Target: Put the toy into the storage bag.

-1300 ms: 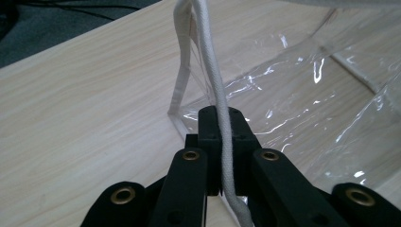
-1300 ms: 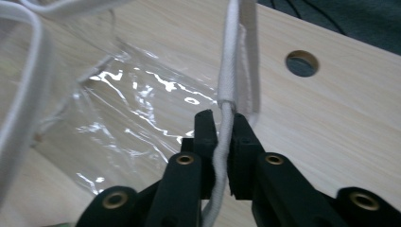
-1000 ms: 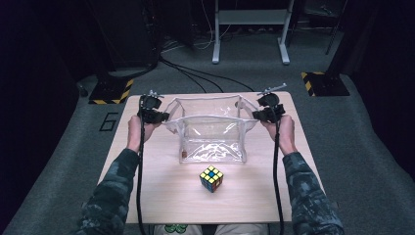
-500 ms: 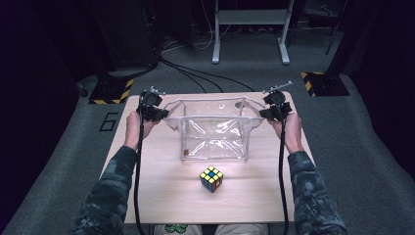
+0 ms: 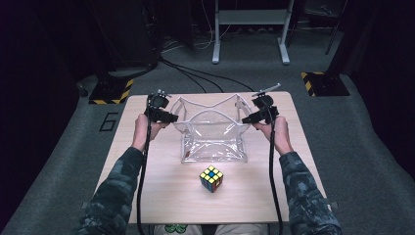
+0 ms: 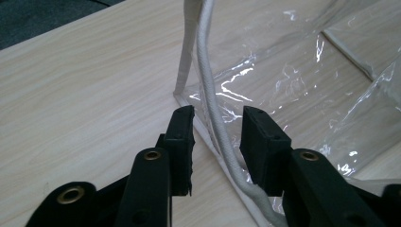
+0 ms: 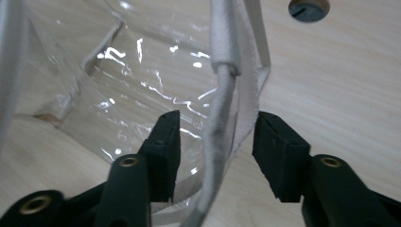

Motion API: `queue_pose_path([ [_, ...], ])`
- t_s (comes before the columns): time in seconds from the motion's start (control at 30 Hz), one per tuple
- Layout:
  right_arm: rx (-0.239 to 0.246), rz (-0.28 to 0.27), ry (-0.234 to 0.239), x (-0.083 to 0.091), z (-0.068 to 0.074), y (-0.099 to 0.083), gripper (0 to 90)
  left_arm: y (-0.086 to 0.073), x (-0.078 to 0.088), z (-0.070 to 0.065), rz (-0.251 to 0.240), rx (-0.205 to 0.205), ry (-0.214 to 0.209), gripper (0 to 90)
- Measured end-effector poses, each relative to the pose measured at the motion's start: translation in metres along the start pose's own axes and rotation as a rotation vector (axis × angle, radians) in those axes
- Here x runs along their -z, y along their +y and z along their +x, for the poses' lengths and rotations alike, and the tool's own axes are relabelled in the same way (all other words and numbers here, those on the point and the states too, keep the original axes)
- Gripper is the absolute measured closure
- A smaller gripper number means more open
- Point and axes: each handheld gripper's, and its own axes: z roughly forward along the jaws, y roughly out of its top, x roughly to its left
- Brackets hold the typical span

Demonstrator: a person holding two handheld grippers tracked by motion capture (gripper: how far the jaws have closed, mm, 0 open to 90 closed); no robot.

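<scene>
A clear plastic bag [image 5: 213,134] with white trim stands open on the wooden table [image 5: 147,186]. My left gripper [image 5: 171,117] is at its left rim and my right gripper [image 5: 246,119] at its right rim. In the left gripper view the left gripper [image 6: 217,116] is open, its jaws having just opened, and the white cord handle [image 6: 208,85] runs loose between them. The right gripper [image 7: 218,118] has also just opened and stands open around the other cord [image 7: 222,94] and trim, with the pads clear of both. A multicoloured puzzle cube [image 5: 211,178] lies in front of the bag.
The table has a small round hole [image 7: 308,8] beyond the bag's right side. Black cables trail from both grippers back along the forearms. Dark carpet, floor cables and a grey metal stand [image 5: 249,29] lie beyond the table's far edge.
Half a second ago the bag's rim was stretched wide between the grippers. It has since slackened and its sides sag inward. The right gripper sits slightly closer to the bag.
</scene>
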Motion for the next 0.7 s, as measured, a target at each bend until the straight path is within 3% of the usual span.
queue_pose_path([
  [0.07, -0.001, 0.012, -0.001, -0.003, 0.0, -0.003, 71.2, -0.002, -0.002, -0.002, 0.017, -0.04, 0.038, 82.2],
  [0.1, 0.012, 0.013, -0.023, -0.003, 0.0, -0.004, 75.8, -0.003, -0.001, 0.0, 0.016, -0.041, 0.032, 86.6],
  [0.23, 0.035, 0.006, -0.05, 0.007, -0.007, -0.007, 86.0, -0.004, 0.005, 0.011, 0.019, -0.046, 0.034, 88.2],
  [0.3, 0.033, -0.011, -0.056, 0.015, -0.013, -0.008, 87.4, -0.005, 0.01, 0.018, 0.014, -0.038, 0.019, 88.3],
  [0.43, 0.014, -0.014, -0.072, 0.021, -0.025, -0.008, 88.7, 0.0, 0.015, 0.016, 0.017, -0.068, 0.03, 88.4],
  [0.57, 0.027, -0.026, -0.107, 0.028, -0.024, -0.005, 89.1, 0.006, 0.017, 0.015, 0.009, -0.073, 0.039, 88.3],
  [0.7, 0.022, -0.018, -0.077, 0.025, -0.024, -0.006, 89.0, 0.006, 0.011, 0.019, 0.021, -0.045, 0.001, 88.3],
])
